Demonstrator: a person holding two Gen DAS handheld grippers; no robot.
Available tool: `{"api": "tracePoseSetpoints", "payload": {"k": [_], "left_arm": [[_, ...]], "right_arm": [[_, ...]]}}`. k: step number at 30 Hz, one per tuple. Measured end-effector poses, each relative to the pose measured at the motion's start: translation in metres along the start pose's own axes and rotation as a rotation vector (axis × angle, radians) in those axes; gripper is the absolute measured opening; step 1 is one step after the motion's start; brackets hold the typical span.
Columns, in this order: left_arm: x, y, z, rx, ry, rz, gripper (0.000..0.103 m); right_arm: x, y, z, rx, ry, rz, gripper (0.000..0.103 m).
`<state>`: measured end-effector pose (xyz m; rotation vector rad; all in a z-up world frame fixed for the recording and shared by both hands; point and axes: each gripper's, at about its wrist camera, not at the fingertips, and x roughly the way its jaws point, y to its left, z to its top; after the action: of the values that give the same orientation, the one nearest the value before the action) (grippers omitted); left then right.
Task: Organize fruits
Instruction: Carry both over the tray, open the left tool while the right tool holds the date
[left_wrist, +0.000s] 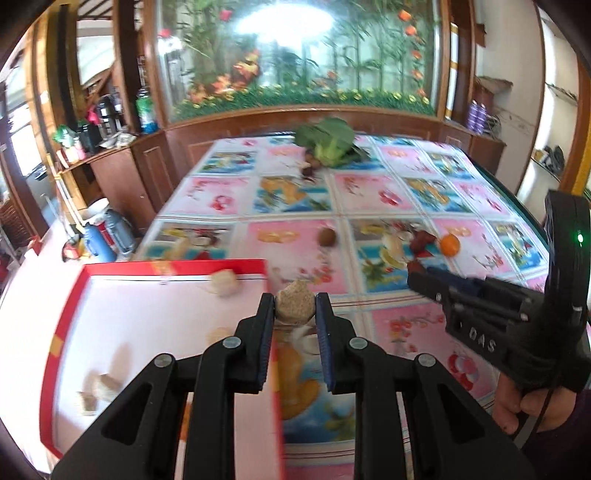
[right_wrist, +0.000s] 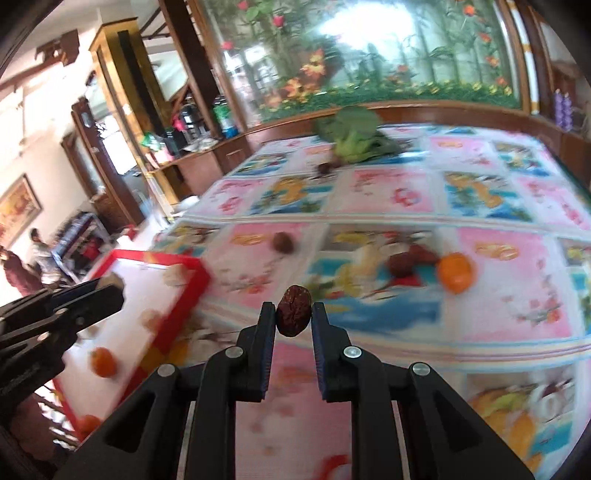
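Tan rough-skinned fruit (left_wrist: 295, 306) clamped in left gripper (left_wrist: 295, 308), above the red-rimmed tray's (left_wrist: 177, 266) right edge. Right gripper (right_wrist: 294, 314) pinches a wrinkled dark-red fruit (right_wrist: 293, 312) over the tablecloth (right_wrist: 498, 302). Ahead on the cloth: orange (right_wrist: 455, 272), brown fruit (right_wrist: 283, 242), leafy greens (right_wrist: 351, 134).

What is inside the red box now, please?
In the red box: several tan fruits and small oranges. The left gripper covers its near part.

The left gripper (left_wrist: 295, 308) clamps a tan, rough fruit (left_wrist: 295, 305) above the red-rimmed tray's (left_wrist: 177, 266) right edge.
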<state>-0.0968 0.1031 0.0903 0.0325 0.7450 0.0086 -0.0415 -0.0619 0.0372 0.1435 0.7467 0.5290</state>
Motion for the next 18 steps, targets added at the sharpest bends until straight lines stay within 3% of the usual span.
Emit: {"api": "tracePoseSetpoints", "payload": {"k": [7,18], "left_arm": [[-0.012,0.043,-0.010,-0.061,-0.026,0.068,0.024],[-0.013,0.116,-0.040,-0.182,0.002,0.145,0.024]], "right_arm": [[0.018,0.056,-0.002,-0.060,0.034,0.089,0.018],[0.048,0.115,-0.005,-0.167,0.100,0.119,0.018]]}}
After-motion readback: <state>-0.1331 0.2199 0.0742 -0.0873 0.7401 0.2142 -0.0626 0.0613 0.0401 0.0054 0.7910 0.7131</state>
